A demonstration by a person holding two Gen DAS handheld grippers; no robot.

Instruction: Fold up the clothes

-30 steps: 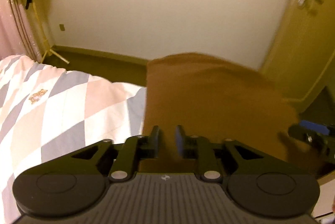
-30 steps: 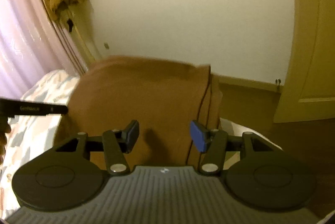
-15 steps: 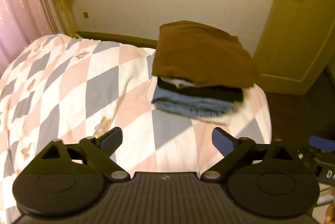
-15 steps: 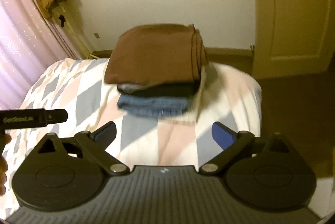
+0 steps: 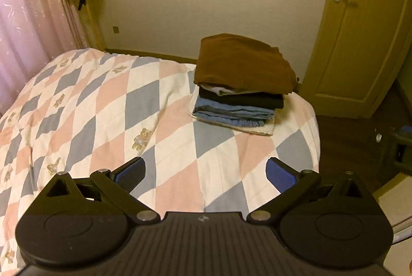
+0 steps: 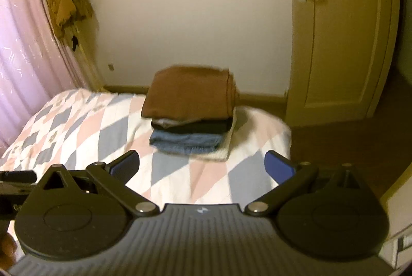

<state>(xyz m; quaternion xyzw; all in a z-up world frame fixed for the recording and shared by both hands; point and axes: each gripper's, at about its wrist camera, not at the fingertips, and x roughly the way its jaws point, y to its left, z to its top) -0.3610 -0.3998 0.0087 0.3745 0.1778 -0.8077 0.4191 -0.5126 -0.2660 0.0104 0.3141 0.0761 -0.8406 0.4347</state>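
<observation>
Released since the earlier frames: the brown garment [image 5: 244,64], formerly close between both sets of fingers, is now seen well ahead of both tools, and the jaws of each have just been opening, with nothing between them.

Item, left gripper [image 5: 206,173]: jaws spread wide, empty; patterned quilt [image 5: 103,108] directly beneath and ahead.

Item, right gripper [image 6: 202,165]: jaws spread wide, empty; the same quilt [image 6: 77,126] lies ahead.

Item, stack of folded clothes [image 5: 239,95]: placed ahead and slightly right of the left tool, straight ahead of the right tool, near the far right corner of the bed. From the top down are listed the brown garment [image 6: 190,93], a dark piece [image 5: 247,98], blue denim [image 5: 231,113] and a pale layer [image 5: 257,130] at the base.

Handling, judged: soft, limp, light cloth; the brown piece is expected to sag and unfold if lifted by a single layer. A hold is best taken at the folded front edge, all layers pinched together, one tool toward each front corner. Denim is judged heavier and stiffer. The stack could be toppled by a sideways push.
</observation>
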